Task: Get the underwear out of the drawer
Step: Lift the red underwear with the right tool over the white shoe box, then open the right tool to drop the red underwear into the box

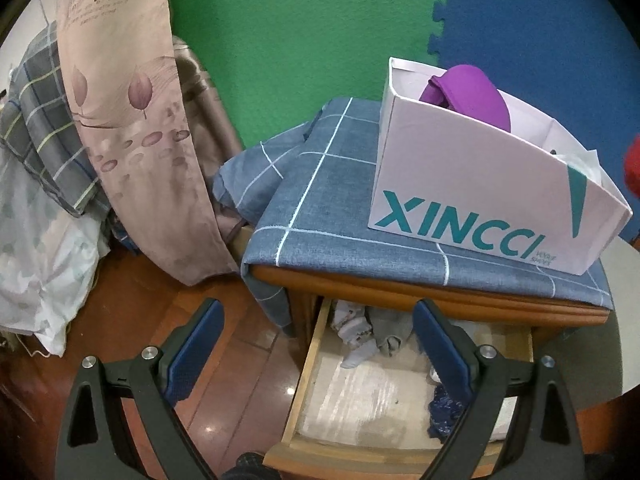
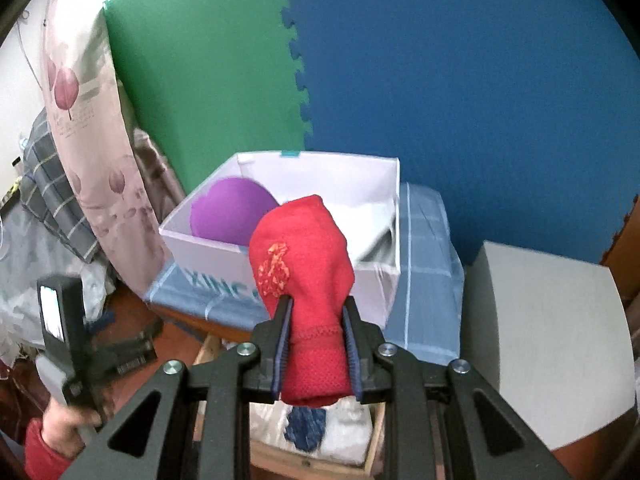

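**Now the red underwear hangs above the open drawer**

Up at the right gripper (image 2: 316,316) the tongs are narrow, pinched on a folded piece of red underwear (image 2: 302,264); the cloth bulges out past the fingertips and its hem runs back between the two pads. Behind it, toward twelve o'clock, stands a white shoe box (image 2: 280,256) printed XINCCI, with a purple garment (image 2: 230,210) lying inside at its ten o'clock corner. The box sits on a blue checked cloth (image 1: 340,216) spread over a wooden nightstand (image 1: 400,284).

The left gripper (image 1: 316,320) has its tongs spread wide with nothing between them, pointing down over the pulled-out drawer (image 1: 304,384). Inside that drawer, a jumble of grey and pale underwear (image 1: 372,332) lies at the back, near twelve o'clock, and a dark blue lace piece (image 1: 444,412) lies at the four o'clock side; the pale drawer bottom shows between them. At eight o'clock in the right wrist view, a person's hand (image 2: 66,426) in a red sleeve grips the other tool's handle. A flowered curtain (image 1: 132,120) hangs at ten o'clock.
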Demonstrator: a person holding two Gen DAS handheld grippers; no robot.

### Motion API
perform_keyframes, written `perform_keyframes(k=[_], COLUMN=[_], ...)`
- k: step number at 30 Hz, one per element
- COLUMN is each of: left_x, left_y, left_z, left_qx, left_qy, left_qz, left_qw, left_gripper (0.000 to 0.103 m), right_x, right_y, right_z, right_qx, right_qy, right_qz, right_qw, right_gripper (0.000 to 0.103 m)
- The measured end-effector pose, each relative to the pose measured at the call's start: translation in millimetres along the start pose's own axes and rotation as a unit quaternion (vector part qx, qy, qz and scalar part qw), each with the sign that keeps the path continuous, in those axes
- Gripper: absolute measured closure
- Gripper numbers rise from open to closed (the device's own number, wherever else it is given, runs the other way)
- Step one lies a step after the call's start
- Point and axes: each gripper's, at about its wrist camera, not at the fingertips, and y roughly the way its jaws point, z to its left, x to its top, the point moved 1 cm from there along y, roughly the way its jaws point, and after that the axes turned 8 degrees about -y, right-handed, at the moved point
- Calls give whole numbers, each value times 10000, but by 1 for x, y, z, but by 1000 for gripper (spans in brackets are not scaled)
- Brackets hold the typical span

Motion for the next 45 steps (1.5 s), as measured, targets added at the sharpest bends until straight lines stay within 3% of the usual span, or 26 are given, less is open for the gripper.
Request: perform_keyframes(k=[12,29,35,37,45], left_x=[-1,-4,-6,-7,-13], left_y=[2,13,18,20,23], left_z=[0,9,10,10,3], left_qx=[-55,-16,18,16,-2], left_qy=[-5,-112,-94,-98,96], left_qz=[78,320,436,458,532], left_qw=[10000,9994,9990,9989,9985], left_gripper=[9,9,9,9,9], right_x=[75,79,71,70,73], right_y=[77,179,192,191,151], right_z=[10,19,16,16,17], right_qx=[-164,-415,-411,-398,-273], right_qy=[-163,-182,-53,-32,-61], right_qz=[275,1084,1190,1166,664], right_qw=[9994,9931,9920,9924,9974], right_gripper=[79,78,73,67,66])
